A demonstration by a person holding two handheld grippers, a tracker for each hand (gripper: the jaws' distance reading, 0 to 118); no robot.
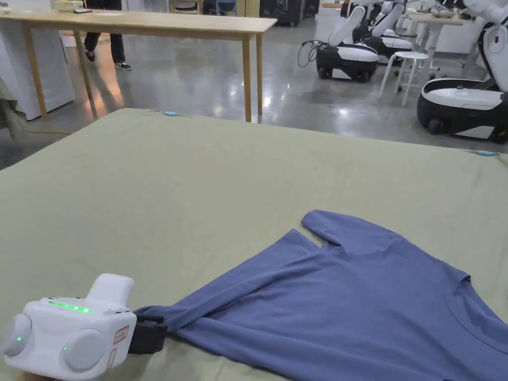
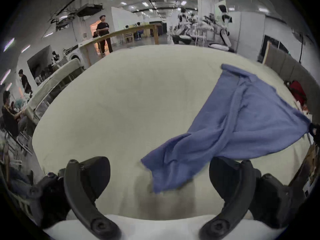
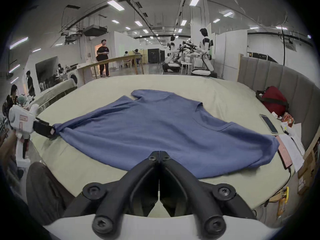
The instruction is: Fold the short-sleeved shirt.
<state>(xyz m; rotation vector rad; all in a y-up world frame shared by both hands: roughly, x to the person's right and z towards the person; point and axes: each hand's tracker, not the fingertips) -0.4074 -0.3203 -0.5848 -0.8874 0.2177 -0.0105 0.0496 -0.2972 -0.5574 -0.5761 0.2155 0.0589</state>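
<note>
Blue short-sleeved shirt [image 1: 357,297] spread front-up on the green sheet [image 1: 198,198], collar toward the right in head view. Left gripper [image 2: 159,164] released, jaws wide apart, blurred hem corner loose between them. Right gripper [image 3: 159,157] clenched on the shirt's near edge.

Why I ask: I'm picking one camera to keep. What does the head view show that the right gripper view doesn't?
Head view: green lights atop the left hand-held gripper, a blue clip. Right gripper view: the right hand-held gripper shut on the blue shirt, a red bag, a phone. Both: that shirt, the wooden table.
</note>
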